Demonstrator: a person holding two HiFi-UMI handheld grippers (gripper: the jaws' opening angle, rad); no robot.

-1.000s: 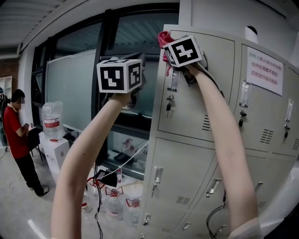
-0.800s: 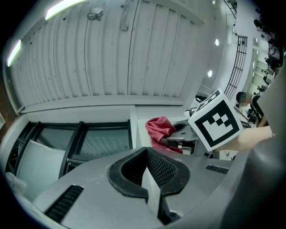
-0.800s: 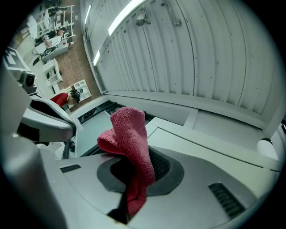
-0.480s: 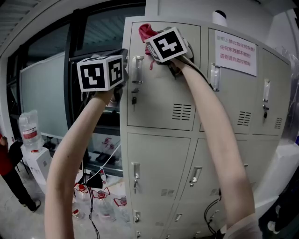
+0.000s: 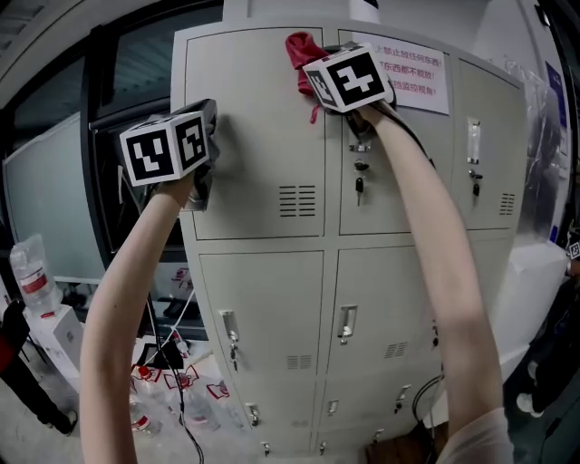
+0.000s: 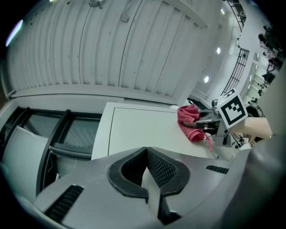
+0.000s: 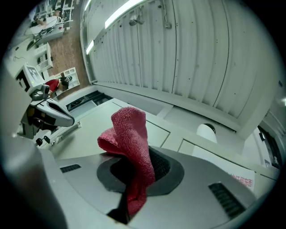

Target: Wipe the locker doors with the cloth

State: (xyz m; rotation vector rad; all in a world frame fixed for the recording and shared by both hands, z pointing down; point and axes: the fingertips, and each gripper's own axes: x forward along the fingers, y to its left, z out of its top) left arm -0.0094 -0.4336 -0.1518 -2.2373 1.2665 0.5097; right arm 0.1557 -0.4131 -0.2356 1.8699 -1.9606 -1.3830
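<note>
red cloth (image 5: pixel 301 47) pinched in raised right gripper (image 5: pixel 317 71) at top locker door (image 5: pixel 254 136); raised left gripper (image 6: pixel 149 178) closed, empty

Dark-framed window (image 5: pixel 63 172) occupies the left of the frame. Grey floor (image 5: pixel 36 449), lower left, carries a water bottle (image 5: pixel 27 267), a white box (image 5: pixel 63 331) and loose cables (image 5: pixel 186 435). Ribbed ceiling (image 6: pixel 89 40) overhead; strip light (image 7: pixel 118 12) lit.
</note>
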